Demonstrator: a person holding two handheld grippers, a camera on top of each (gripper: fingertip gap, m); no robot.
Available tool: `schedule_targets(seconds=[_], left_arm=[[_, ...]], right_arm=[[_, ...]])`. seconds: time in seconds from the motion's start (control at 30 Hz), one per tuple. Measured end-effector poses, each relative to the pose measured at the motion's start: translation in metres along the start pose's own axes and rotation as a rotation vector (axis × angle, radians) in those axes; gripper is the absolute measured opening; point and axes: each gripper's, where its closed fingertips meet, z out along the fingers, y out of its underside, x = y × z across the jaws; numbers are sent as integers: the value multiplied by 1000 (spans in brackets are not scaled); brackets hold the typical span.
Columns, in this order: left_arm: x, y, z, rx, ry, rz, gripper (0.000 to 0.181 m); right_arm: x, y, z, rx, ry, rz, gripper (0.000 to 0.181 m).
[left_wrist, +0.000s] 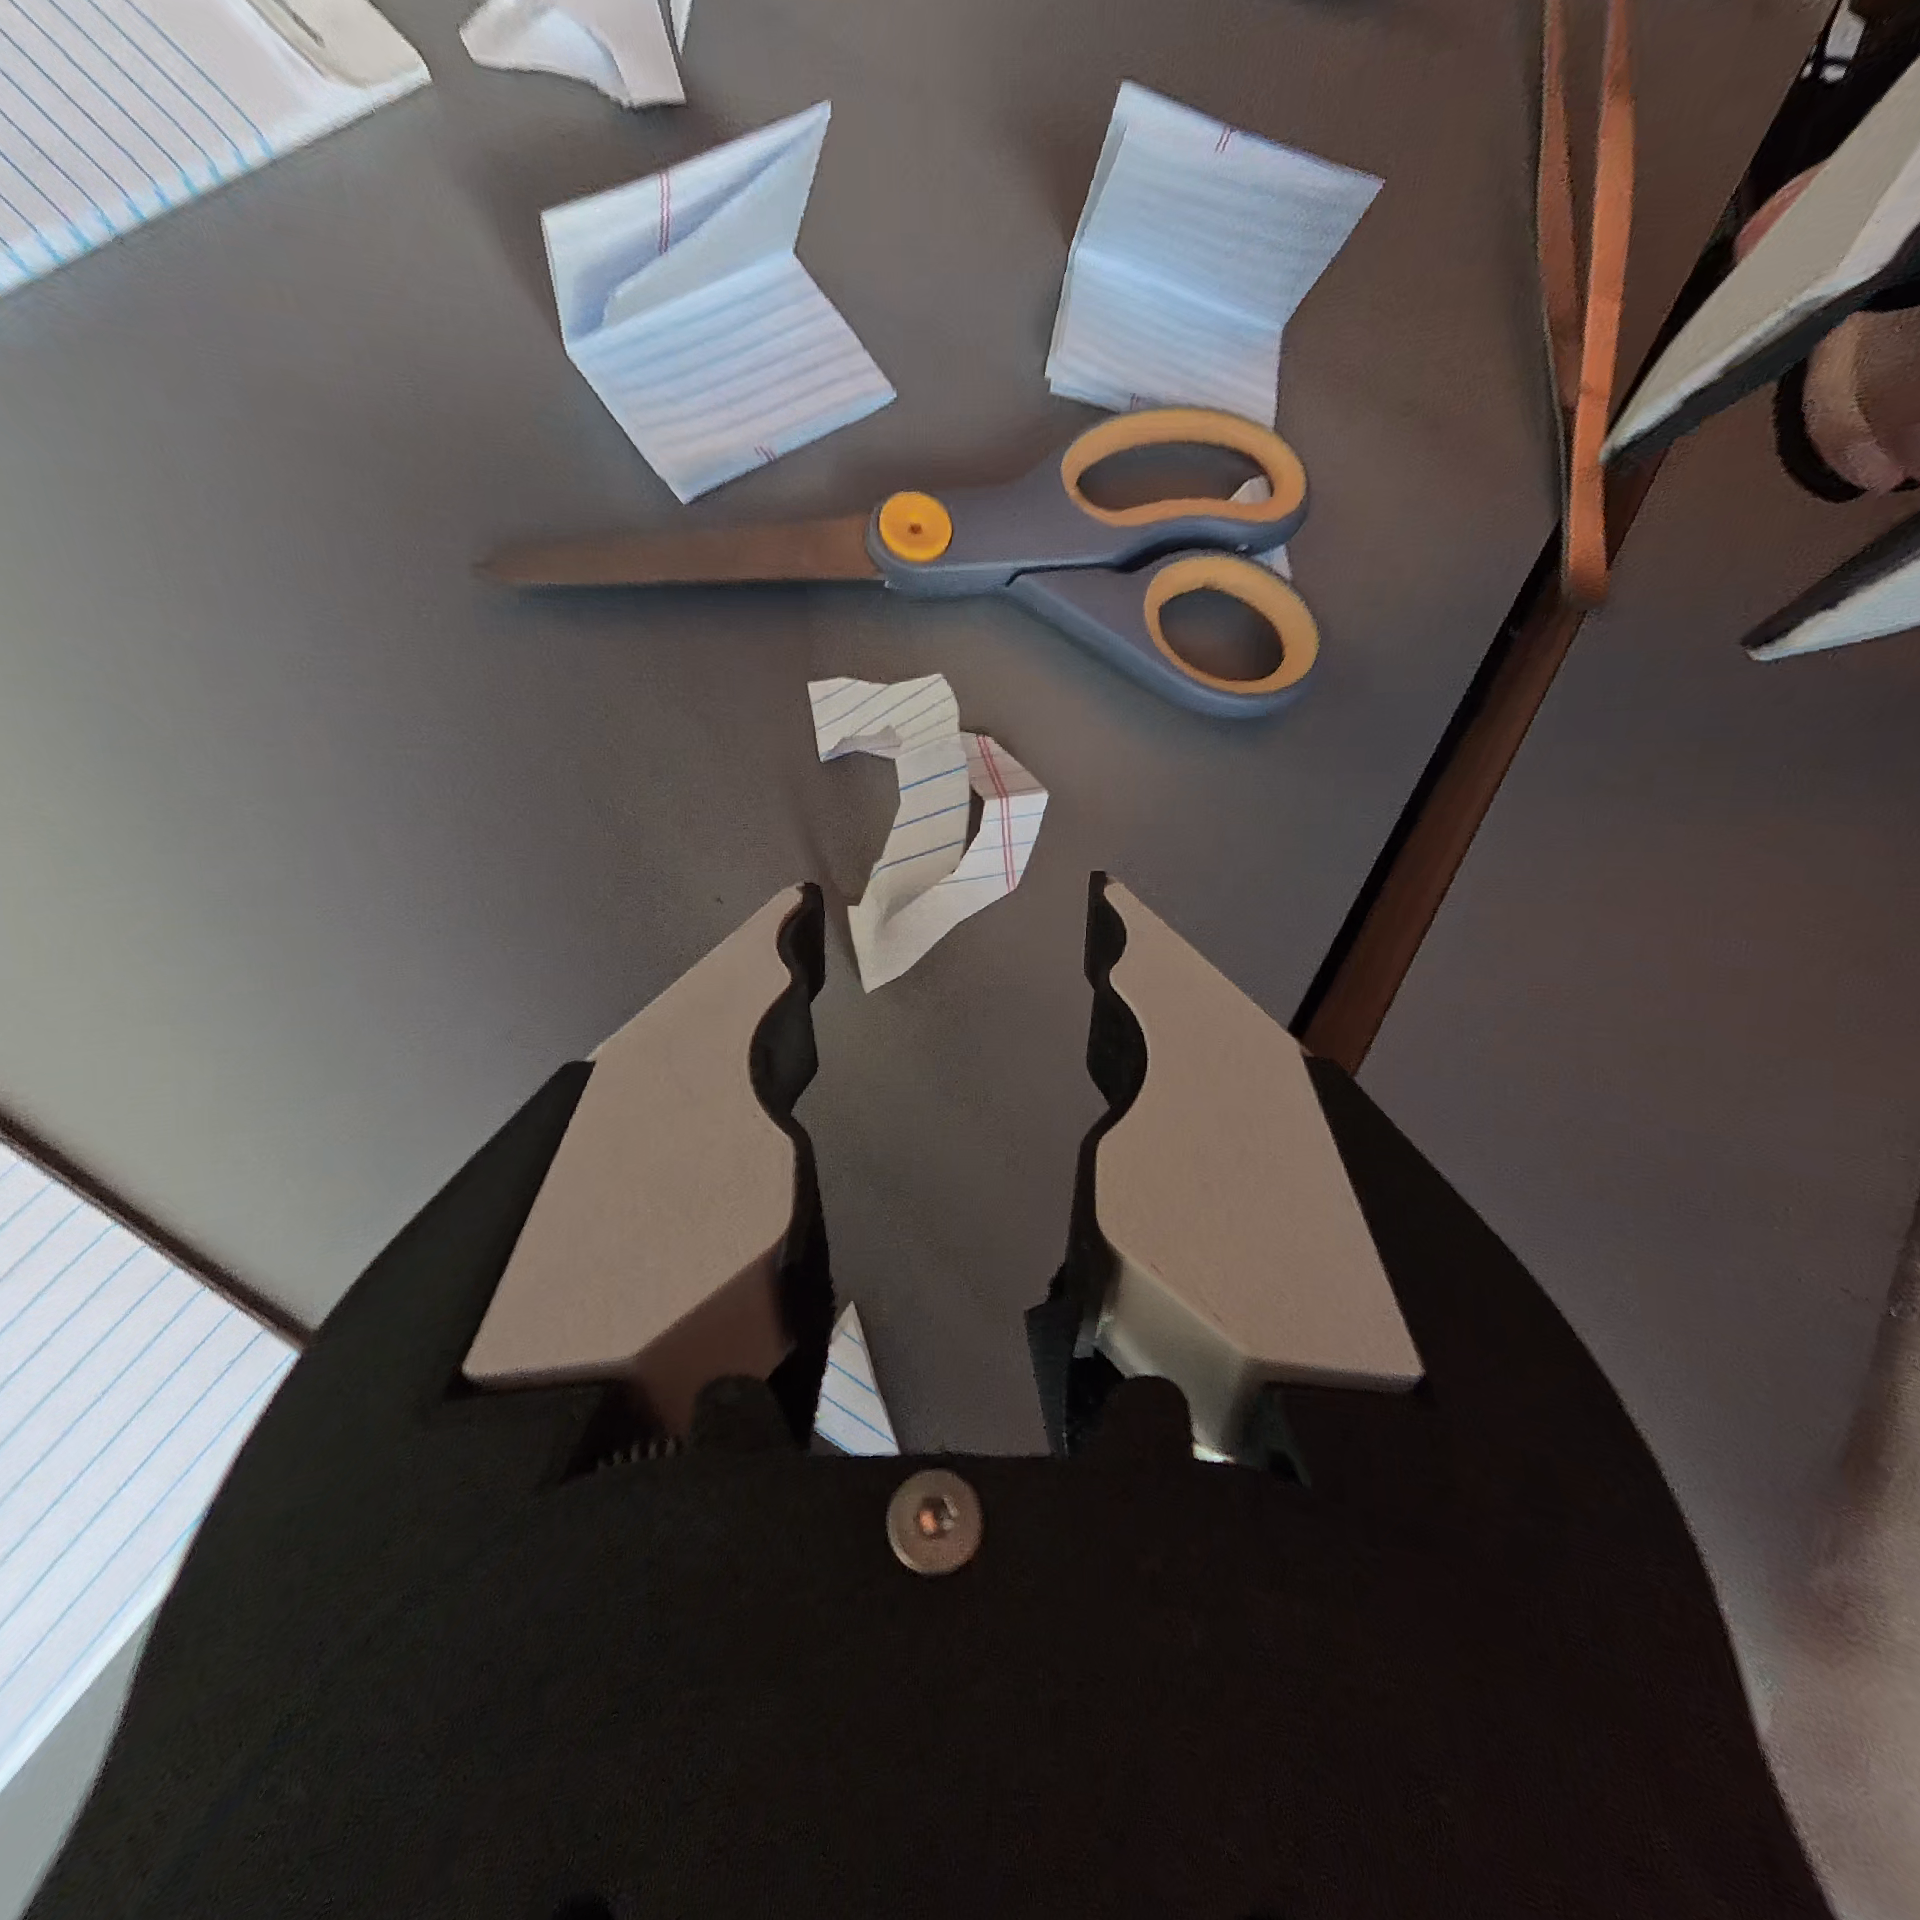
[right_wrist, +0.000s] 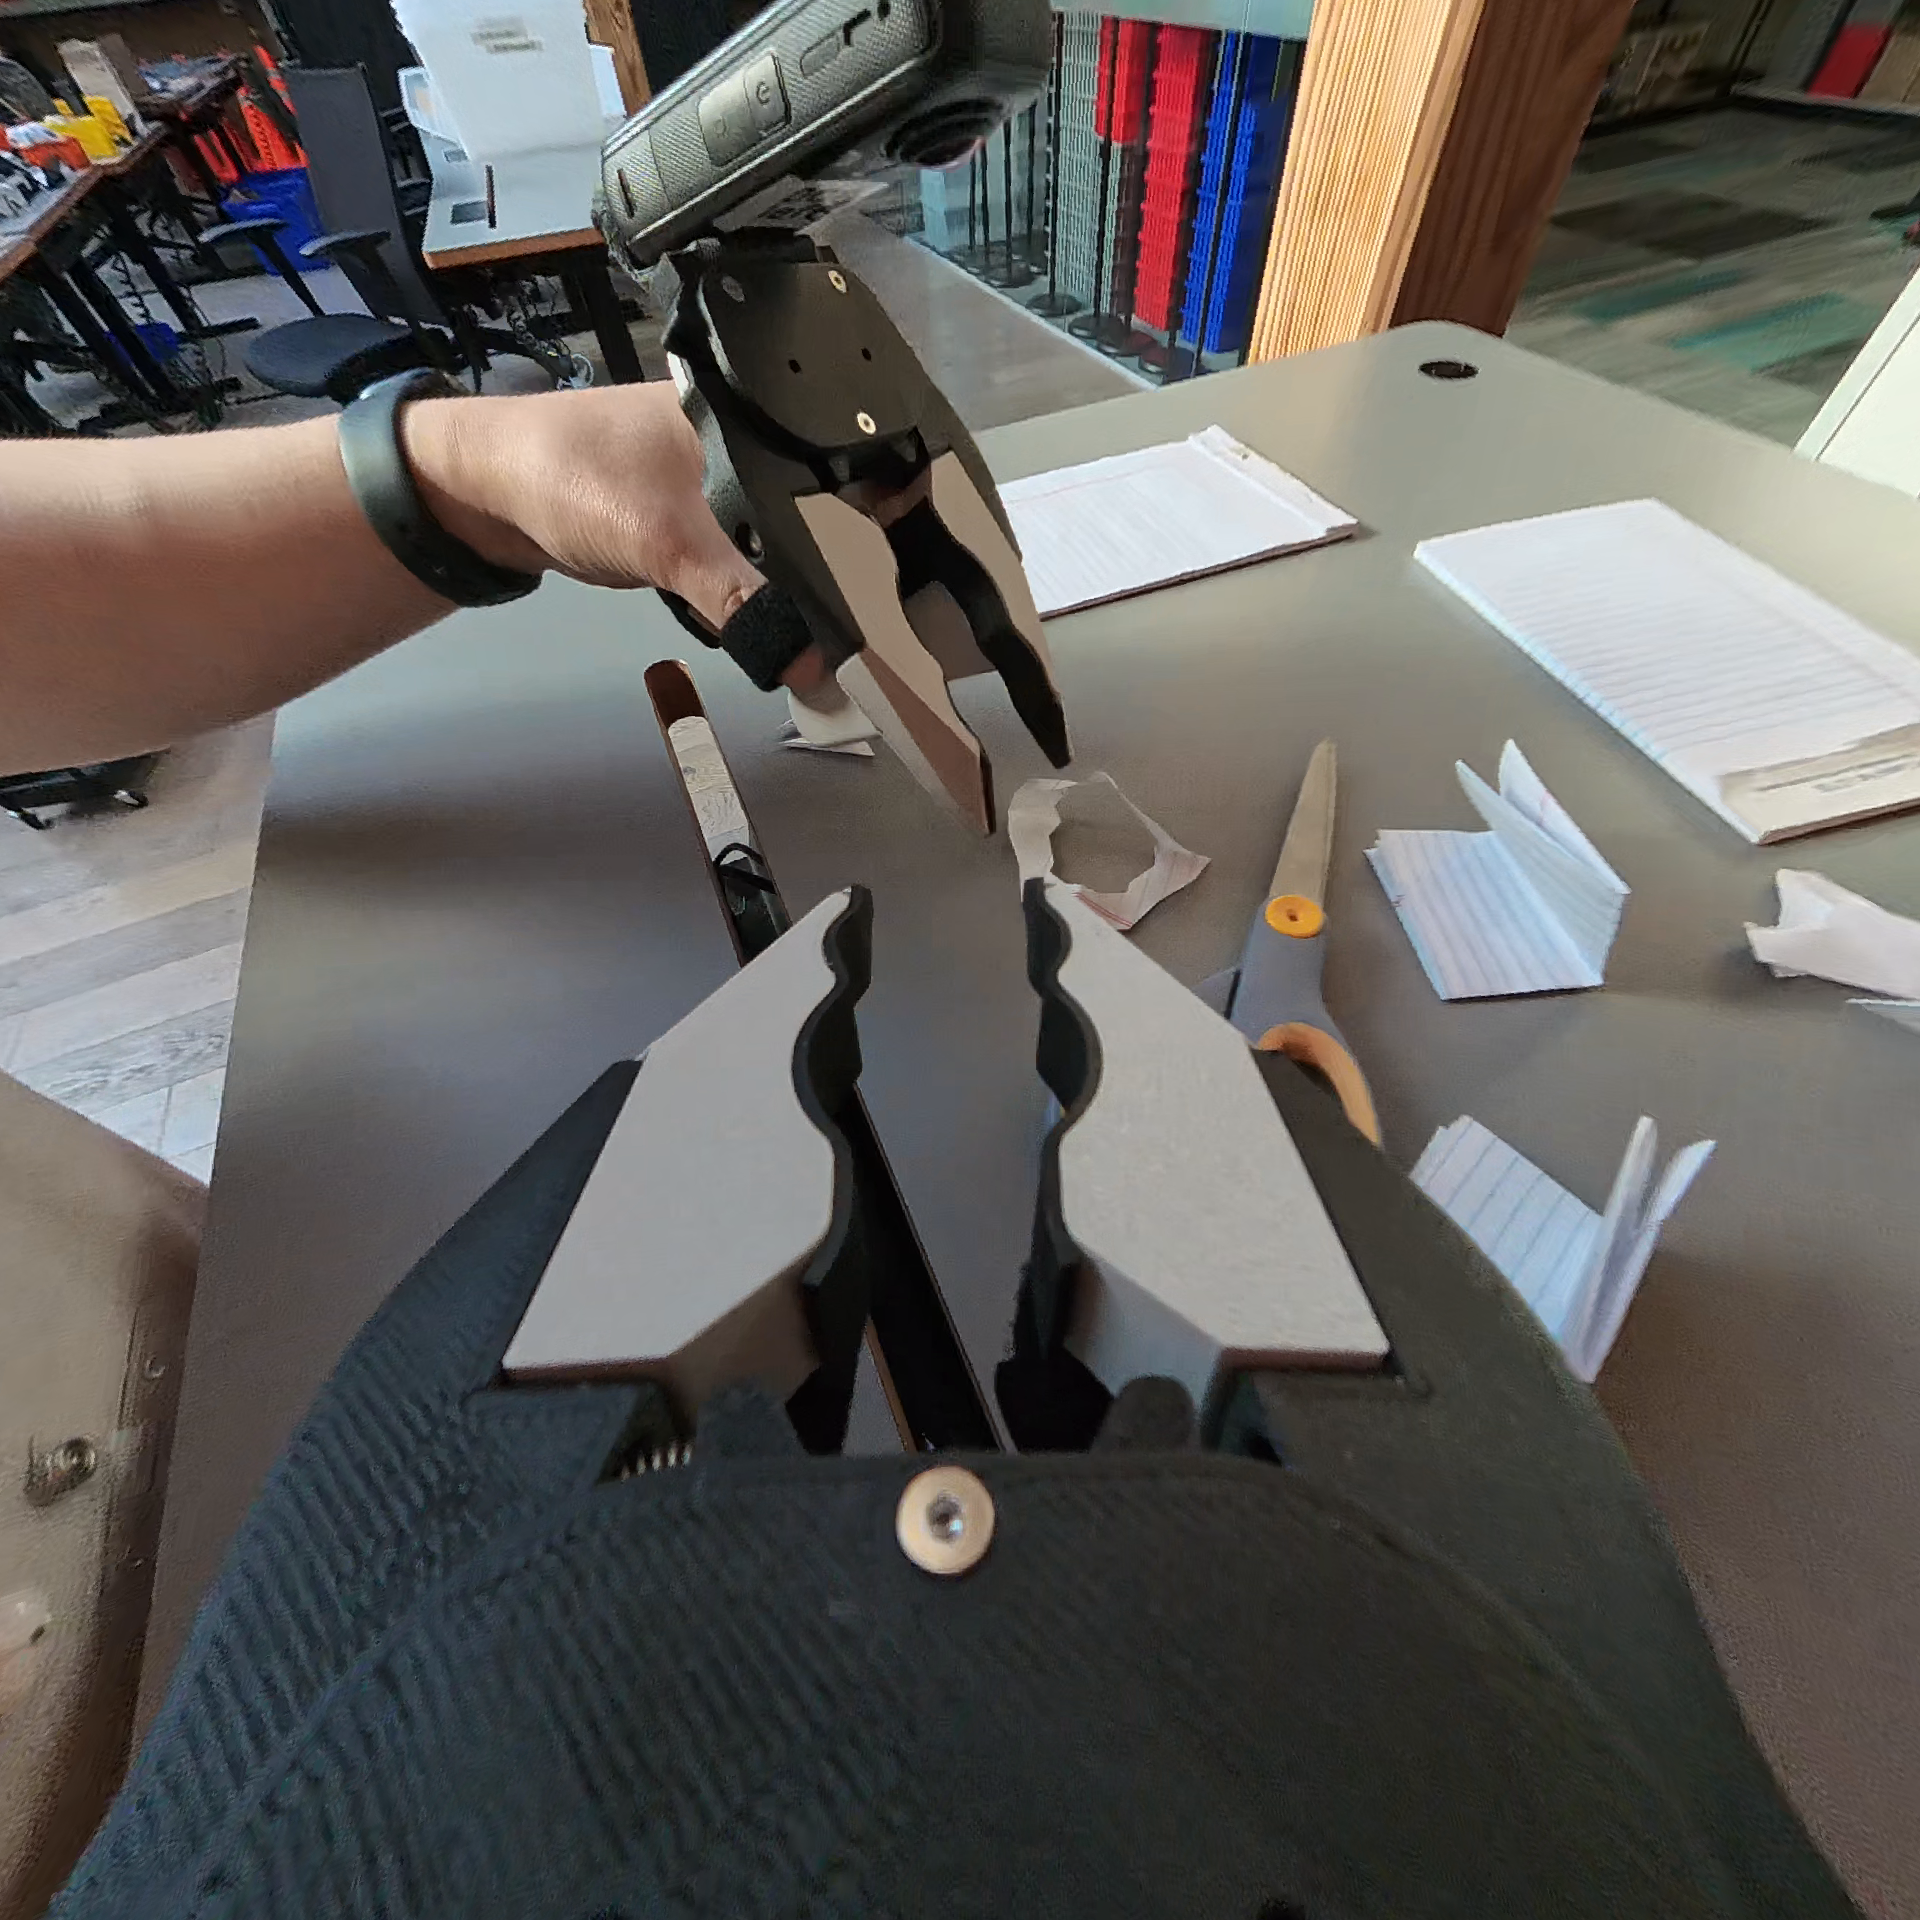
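A cut scrap of lined paper (left_wrist: 923, 816) lies curled on the dark grey table (left_wrist: 312, 675), just ahead of my left gripper (left_wrist: 956, 891), which is open and empty with its tips right at the scrap. In the right wrist view a hand holds the left gripper (right_wrist: 1018, 784) tilted down over the scrap (right_wrist: 1174, 862), which has a hole cut in it. Grey scissors with orange handles (left_wrist: 987, 540) lie shut just beyond the scrap. My right gripper (right_wrist: 945, 899) is open and empty, hovering near the scissors' handles (right_wrist: 1273, 987).
Two folded lined sheets (left_wrist: 717, 312) (left_wrist: 1195, 270) stand behind the scissors. Lined pads (right_wrist: 1164, 509) (right_wrist: 1683, 644) and crumpled paper (right_wrist: 1829, 935) lie farther out. A narrow gap (right_wrist: 717, 790) splits two tabletops. A small scrap (left_wrist: 852, 1392) lies under the left gripper.
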Motion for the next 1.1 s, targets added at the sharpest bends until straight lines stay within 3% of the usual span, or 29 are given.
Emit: schedule_targets(seconds=[0.07,0.13,0.23,0.33,0.4,0.5,0.6,0.67,0.8,0.9,1.03,1.1], left_arm=[[-8,7,12,-28,16,3,40],[-5,1,13,24,68,14,0],[7,-23,-6,158,65,82,0],[13,-52,-44,329,-199,332,0],[29,-76,-79,477,-441,592,0],[70,-98,-114,634,-700,962,0],[91,-101,-115,641,-753,1121,0],[96,-103,-118,644,-797,1192,0],[96,-110,-130,650,-845,1232,0],[102,-115,-137,672,-874,1287,0],[116,-122,-135,697,-878,1380,0],[125,-124,-132,708,-866,1421,0]], right_arm=[[1,5,10,-25,21,79,28],[2,10,13,-33,25,245,29],[1,-10,8,96,-106,640,41],[-2,-42,-8,199,-374,1051,39],[1,-64,-16,254,-479,1186,36],[-4,-87,-17,254,-562,1289,36],[-16,-116,-25,301,-717,1398,37],[-23,-117,-29,264,-715,1398,37],[-28,-108,-51,210,-561,1257,35],[-37,-131,-69,300,-685,1331,36],[-45,-131,-60,303,-788,1449,41],[-43,-124,-54,290,-747,1438,41]])
